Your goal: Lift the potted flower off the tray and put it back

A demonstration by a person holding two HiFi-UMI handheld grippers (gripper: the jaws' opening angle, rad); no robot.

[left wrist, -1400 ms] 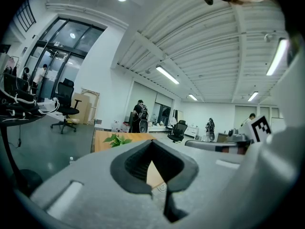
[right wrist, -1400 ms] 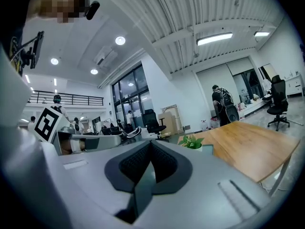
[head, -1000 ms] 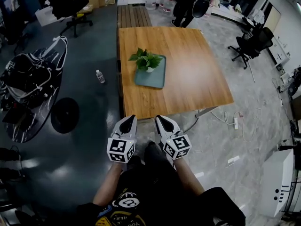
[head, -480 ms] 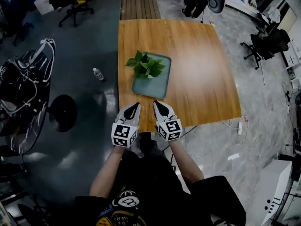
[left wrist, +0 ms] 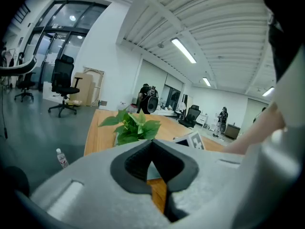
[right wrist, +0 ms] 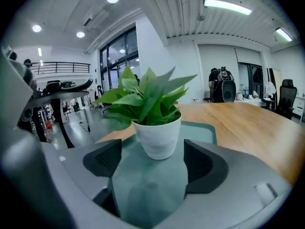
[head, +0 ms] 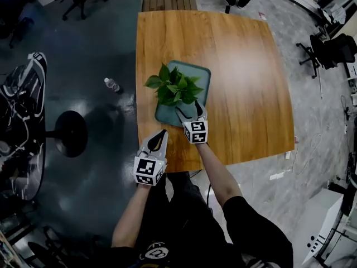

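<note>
right gripper reaching to the potted plant on the teal tray, left gripper hanging back.

the right arm is stretching forward over the near edge of the wooden table, its tongs having just been opening and now standing spread, with the plant's white pot sitting just ahead in the gap, no pad pressing on it. the left arm is staying bent, its gripper hovering at the table's near left edge with the tongs pressed together on nothing. the head view is showing only leaves over the tray near the table's middle; the right gripper view is showing the pot standing upright on the tray beneath them. the left gripper view is catching a water bottle lying on the floor to the left.
</note>
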